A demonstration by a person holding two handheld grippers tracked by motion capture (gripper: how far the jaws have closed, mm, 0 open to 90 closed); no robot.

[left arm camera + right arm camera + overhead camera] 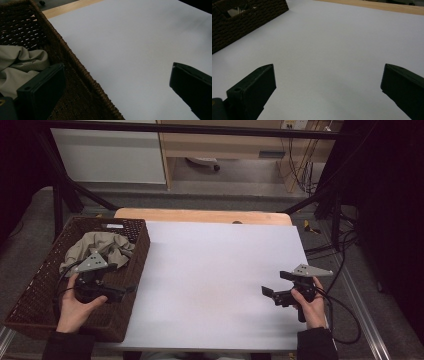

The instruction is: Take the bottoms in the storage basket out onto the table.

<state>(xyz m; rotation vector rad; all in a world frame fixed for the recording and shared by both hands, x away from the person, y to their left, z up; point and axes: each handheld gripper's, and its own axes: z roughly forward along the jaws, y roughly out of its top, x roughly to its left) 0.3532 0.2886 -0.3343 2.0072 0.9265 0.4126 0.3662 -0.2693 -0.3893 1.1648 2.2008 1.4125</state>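
A white sheet (220, 285) covers most of the table (200, 215), whose wood edge shows along the far side. At the left edge sits a dark woven basket (127, 270) with a crumpled beige cloth (102, 245) in its far half. The left gripper (117, 82) hangs over the basket's right wall — jaws wide apart, one above the cloth, one above the sheet, gripping nothing. The right gripper (328, 87) hovers low over the sheet near the right edge, jaws spread wide and empty. A small pale label (114, 225) lies on the basket's far rim — too small to read.
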